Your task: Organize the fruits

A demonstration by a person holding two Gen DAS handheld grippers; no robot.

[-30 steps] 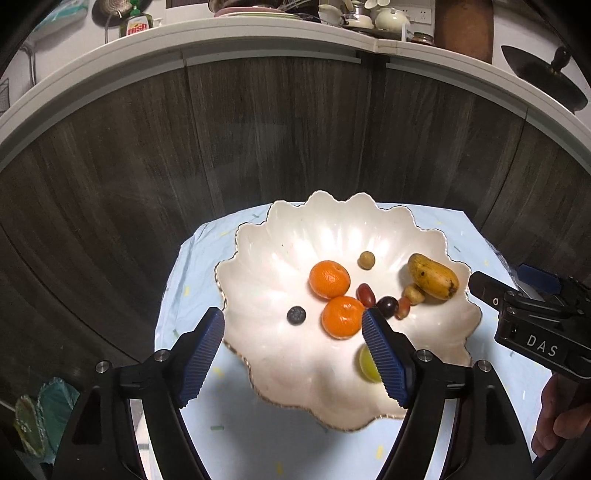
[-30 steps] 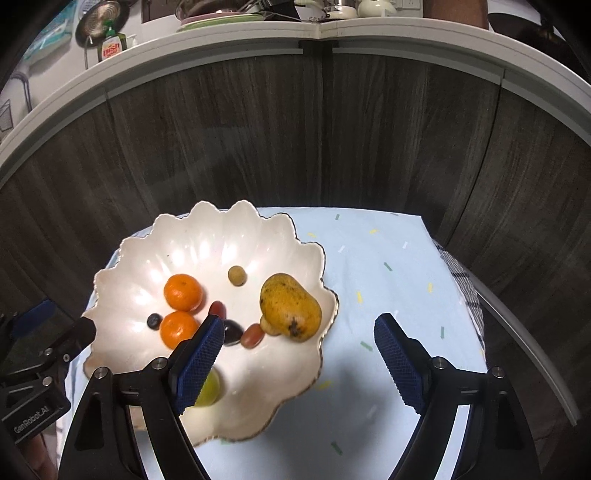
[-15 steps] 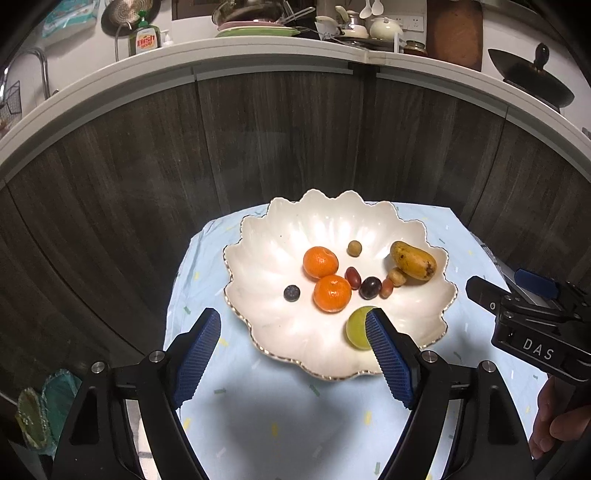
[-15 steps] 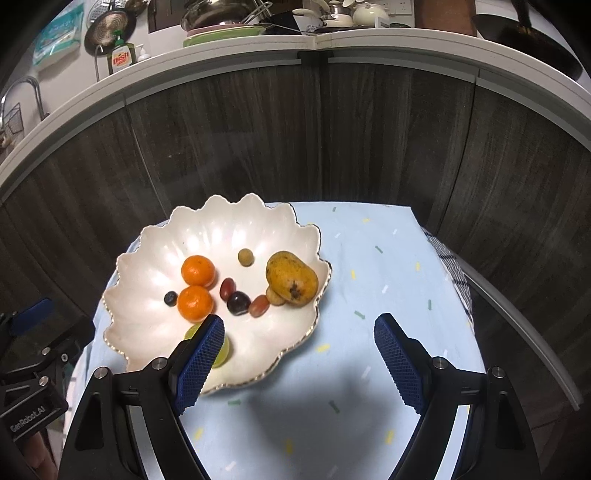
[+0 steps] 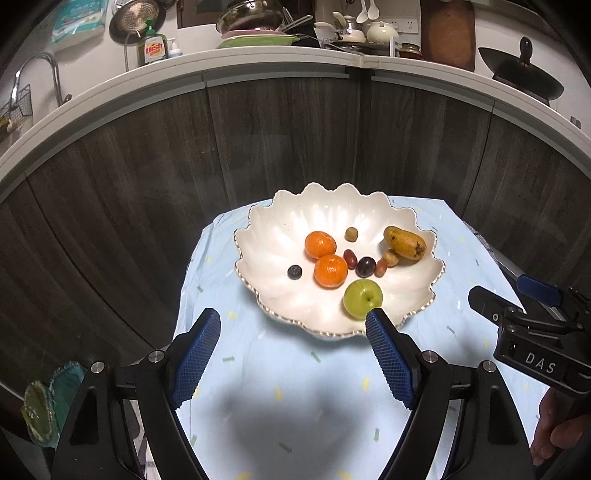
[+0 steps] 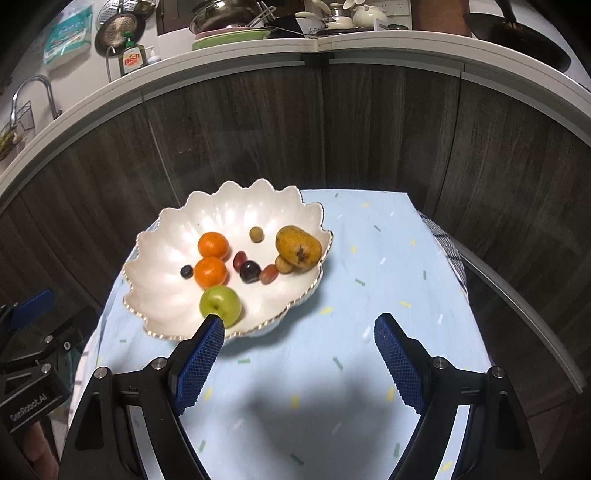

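Left tool (image 5: 293, 326) view alone shows hand (image 5: 557, 428).

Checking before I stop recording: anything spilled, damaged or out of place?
Nothing spilled: all fruit sits inside the scalloped bowl. Only the mango shows a dark blemish on its skin. Both claws hang open and empty.

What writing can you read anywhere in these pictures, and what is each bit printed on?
"DAS": white letters on the black body of the right gripper, seen from the left camera.
"GenRobot.AI": on the black body of the left gripper, seen from the right camera.
"dish": red label on the green soap bottle; smaller print unreadable.
Blue packet on the wall: print too blurred.
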